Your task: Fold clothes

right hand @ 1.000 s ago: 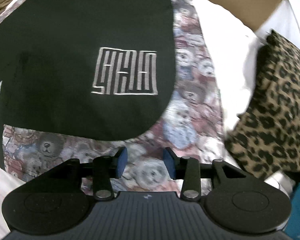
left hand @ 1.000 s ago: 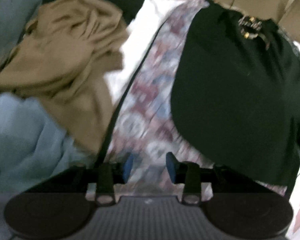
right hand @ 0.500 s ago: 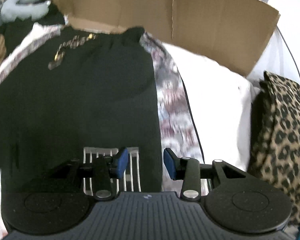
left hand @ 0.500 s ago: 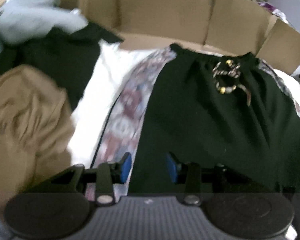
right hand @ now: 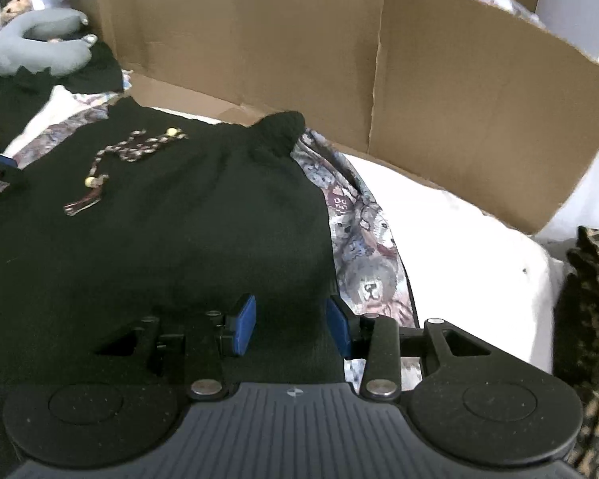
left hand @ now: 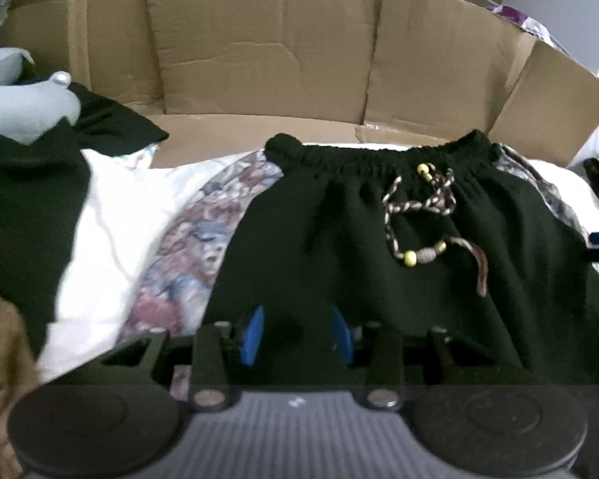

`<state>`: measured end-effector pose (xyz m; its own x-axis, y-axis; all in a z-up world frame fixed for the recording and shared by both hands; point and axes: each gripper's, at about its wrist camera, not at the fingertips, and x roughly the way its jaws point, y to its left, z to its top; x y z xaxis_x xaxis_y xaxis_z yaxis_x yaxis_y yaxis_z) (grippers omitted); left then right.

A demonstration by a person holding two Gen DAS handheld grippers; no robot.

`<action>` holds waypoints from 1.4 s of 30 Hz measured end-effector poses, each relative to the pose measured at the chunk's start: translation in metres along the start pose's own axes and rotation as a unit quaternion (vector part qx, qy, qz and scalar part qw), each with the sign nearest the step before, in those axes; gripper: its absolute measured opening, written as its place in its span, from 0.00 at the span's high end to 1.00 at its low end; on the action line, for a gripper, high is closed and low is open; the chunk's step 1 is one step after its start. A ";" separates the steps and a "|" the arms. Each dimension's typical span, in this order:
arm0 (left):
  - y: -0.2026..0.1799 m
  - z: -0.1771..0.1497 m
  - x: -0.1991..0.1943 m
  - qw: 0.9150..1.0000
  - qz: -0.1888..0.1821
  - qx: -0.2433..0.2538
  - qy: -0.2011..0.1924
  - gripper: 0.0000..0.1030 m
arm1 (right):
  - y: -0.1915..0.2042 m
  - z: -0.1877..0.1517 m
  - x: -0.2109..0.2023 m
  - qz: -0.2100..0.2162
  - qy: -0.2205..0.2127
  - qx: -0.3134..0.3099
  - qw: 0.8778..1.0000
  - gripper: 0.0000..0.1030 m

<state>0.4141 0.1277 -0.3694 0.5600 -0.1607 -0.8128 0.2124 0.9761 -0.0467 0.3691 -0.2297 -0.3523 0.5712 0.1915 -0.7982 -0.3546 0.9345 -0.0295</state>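
Black shorts lie flat on a teddy-bear print cloth, waistband toward the cardboard. A braided drawstring with beads rests on the front. My left gripper is open low over the left part of the shorts, black fabric showing between its blue pads. My right gripper is open over the shorts' right edge, its right pad near the print cloth. Each view catches the other gripper's tip at its side edge.
A cardboard wall stands just behind the waistband. At the left lie a grey neck pillow, a black garment and a tan garment. A leopard-print cushion sits at the right on white bedding.
Both grippers have travelled up the shorts from the hem and logo end toward the waistband. The views now tilt up to the cardboard wall. Both stay open.
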 end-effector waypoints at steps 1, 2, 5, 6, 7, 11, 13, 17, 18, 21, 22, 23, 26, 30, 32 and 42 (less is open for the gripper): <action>-0.002 0.001 0.007 1.000 0.001 0.004 0.003 0.61 | -0.002 0.001 0.007 -0.003 0.004 0.002 1.000 0.56; -0.005 0.002 0.013 1.000 0.002 0.009 0.007 0.61 | -0.004 0.001 0.014 -0.006 0.007 0.003 1.000 0.56; -0.001 0.005 0.029 0.999 0.030 0.008 0.016 0.61 | -0.011 -0.002 0.031 -0.022 0.017 0.004 1.000 0.57; 0.002 0.006 0.031 0.999 0.038 0.005 0.014 0.61 | -0.015 -0.003 0.034 -0.025 0.017 0.013 0.999 0.57; 0.005 0.007 0.033 0.999 0.044 0.001 0.011 0.64 | -0.019 -0.002 0.037 -0.027 0.015 0.027 0.999 0.57; 0.011 0.007 0.036 0.999 0.053 -0.006 0.007 0.71 | -0.026 0.005 0.045 -0.033 0.007 0.052 0.998 0.57; 0.009 0.009 0.034 0.998 0.057 -0.006 0.003 0.71 | -0.028 0.012 0.051 -0.039 0.003 0.056 0.998 0.57; 0.005 0.013 0.027 0.999 0.041 -0.013 -0.012 0.73 | -0.029 0.022 0.050 -0.075 0.000 0.061 0.995 0.58; 0.002 0.015 0.026 0.999 0.032 -0.011 -0.019 0.73 | -0.028 0.025 0.049 -0.086 0.002 0.062 0.994 0.58; -0.010 0.022 0.024 0.999 0.014 -0.001 -0.037 0.73 | -0.010 0.036 0.048 -0.062 -0.013 0.058 0.996 0.57; -0.015 0.025 0.025 0.999 0.010 0.002 -0.039 0.73 | -0.004 0.039 0.047 -0.054 -0.018 0.056 0.997 0.57; -0.019 0.028 0.028 0.999 0.005 0.003 -0.041 0.73 | 0.002 0.043 0.047 -0.045 -0.024 0.055 0.997 0.58; -0.029 0.036 0.038 0.999 -0.010 0.005 -0.039 0.77 | 0.020 0.054 0.045 -0.018 -0.040 0.050 0.998 0.58; -0.035 0.040 0.056 1.000 -0.008 0.004 -0.023 0.78 | 0.047 0.060 0.058 0.009 -0.038 0.037 0.999 0.64; -0.034 0.037 0.065 1.000 0.004 0.001 -0.008 0.79 | 0.056 0.056 0.062 0.011 -0.027 0.034 0.999 0.64; -0.020 0.031 0.065 1.000 0.020 -0.008 -0.012 0.82 | 0.038 0.037 0.074 -0.014 -0.006 0.038 0.999 0.65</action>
<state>0.4714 0.0930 -0.4031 0.5873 -0.1242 -0.7998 0.1770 0.9840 -0.0228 0.4254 -0.1688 -0.3903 0.5891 0.1688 -0.7902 -0.2821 0.9594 -0.0053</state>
